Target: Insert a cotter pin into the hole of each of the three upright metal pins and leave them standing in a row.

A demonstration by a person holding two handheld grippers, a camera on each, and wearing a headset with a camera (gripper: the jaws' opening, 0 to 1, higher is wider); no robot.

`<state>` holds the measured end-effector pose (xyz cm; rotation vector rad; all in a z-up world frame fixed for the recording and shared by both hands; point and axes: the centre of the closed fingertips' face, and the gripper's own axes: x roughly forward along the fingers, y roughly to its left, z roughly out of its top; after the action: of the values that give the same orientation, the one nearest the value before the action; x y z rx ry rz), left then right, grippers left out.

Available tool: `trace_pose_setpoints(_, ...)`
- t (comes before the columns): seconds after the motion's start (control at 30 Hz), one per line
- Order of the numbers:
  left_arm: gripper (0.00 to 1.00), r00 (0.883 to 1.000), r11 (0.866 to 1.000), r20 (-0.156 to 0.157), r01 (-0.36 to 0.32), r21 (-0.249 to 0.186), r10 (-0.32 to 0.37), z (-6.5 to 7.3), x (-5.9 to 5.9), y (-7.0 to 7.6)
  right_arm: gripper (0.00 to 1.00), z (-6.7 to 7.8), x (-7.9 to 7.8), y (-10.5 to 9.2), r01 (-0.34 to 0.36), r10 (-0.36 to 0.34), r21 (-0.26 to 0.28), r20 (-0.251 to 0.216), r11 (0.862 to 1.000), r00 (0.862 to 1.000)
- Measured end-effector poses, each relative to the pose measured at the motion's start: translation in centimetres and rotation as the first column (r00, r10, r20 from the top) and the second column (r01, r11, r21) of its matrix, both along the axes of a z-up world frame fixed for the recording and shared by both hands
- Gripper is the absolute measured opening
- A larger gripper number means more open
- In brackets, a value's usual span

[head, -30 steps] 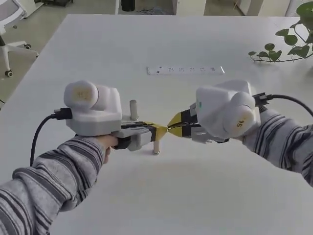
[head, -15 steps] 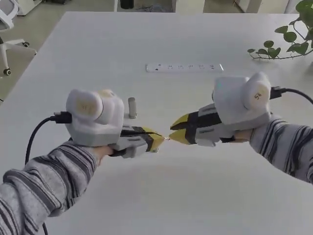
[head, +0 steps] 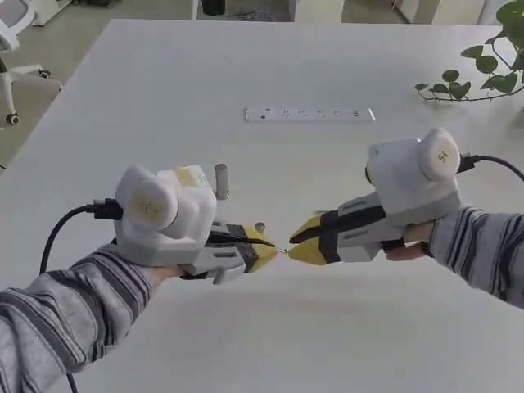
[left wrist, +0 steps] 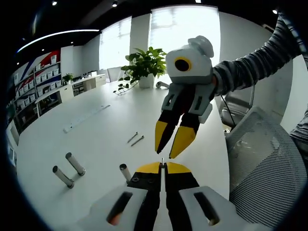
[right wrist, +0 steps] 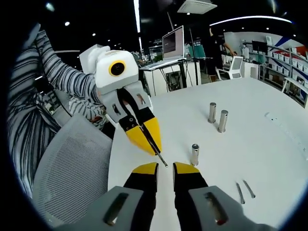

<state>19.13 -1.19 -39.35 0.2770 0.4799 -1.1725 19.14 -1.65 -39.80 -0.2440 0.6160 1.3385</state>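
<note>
Left gripper (head: 268,243) is clamped tight on a cotter pin (right wrist: 157,155), its tip poking out. Right gripper (head: 294,244) has its jaws slightly parted and empty, just right of that tip. Three metal pins (right wrist: 194,155) stand behind.

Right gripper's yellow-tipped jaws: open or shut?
Open: the yellow-tipped right gripper shows a clear gap between its two jaws, with nothing held.

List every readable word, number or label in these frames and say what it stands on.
"54": on the round white cap of the right gripper, head view.
Faint yellow mark on the round white cap of the left gripper: too blurred to read.
Long white power strip: no legible marking.
Red and blue wall panels in the left gripper view: too small to read.
</note>
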Motion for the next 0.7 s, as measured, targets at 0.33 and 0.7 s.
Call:
trace_pose_setpoints(0.33,0.00,0.999,0.999,-0.023,0.027,-0.040,-0.028,0.5,-0.5,-0.3,0.05,-0.2,-1.0,0.0,-0.039,0.039,-0.004,-0.030,0.999,0.999)
trace_pose_setpoints(0.7,0.00,0.998,0.997,-0.030,0.047,-0.059,-0.048,0.7,-1.0,-0.7,0.01,-0.2,-1.2,0.2,-0.059,0.059,0.003,-0.041,0.998,0.997)
